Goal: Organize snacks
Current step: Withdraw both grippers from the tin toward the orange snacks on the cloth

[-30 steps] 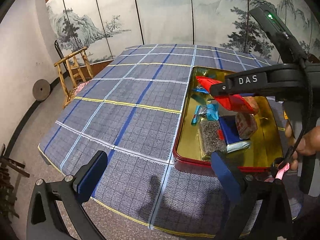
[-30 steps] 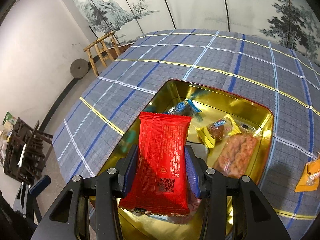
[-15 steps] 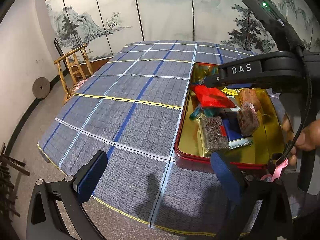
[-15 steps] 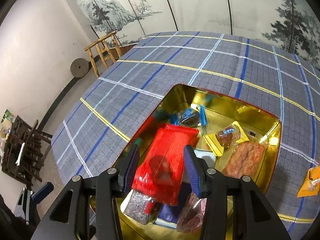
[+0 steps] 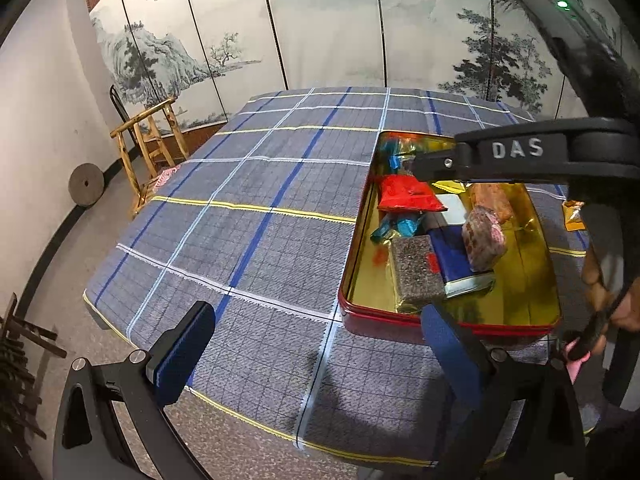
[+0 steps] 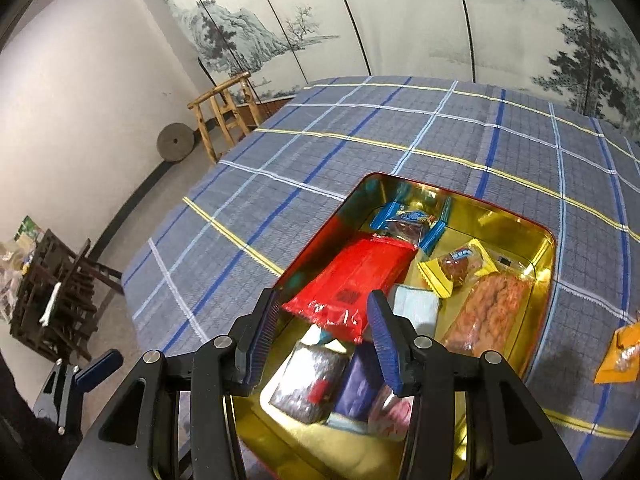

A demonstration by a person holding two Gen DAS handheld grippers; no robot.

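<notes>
A red snack packet (image 6: pixel 352 280) lies loose inside the gold-lined red tin (image 6: pixel 550 248), resting on other snacks. My right gripper (image 6: pixel 323 308) hovers just above its near end, open, and the pads do not touch it. In the left wrist view the same red packet (image 5: pixel 408 196) sits at the tin's (image 5: pixel 384 316) far left, under the right gripper's black fingers (image 5: pixel 516 152). My left gripper (image 5: pixel 316 320) stands wide open over the near table edge, with nothing between its pads.
The tin also holds a blue-wrapped candy (image 6: pixel 412 220), a yellow packet (image 6: pixel 460 268), an orange-brown pack (image 6: pixel 496 312) and a dark seeded bar (image 6: pixel 312 380). An orange packet (image 6: pixel 620 356) lies on the checked cloth to the right. A wooden chair (image 5: pixel 152 148) stands left of the table.
The right gripper held the red packet upright, then let it go. The packet dropped flat into the tin, and the gripper has drawn back slightly. The left gripper stayed put.
</notes>
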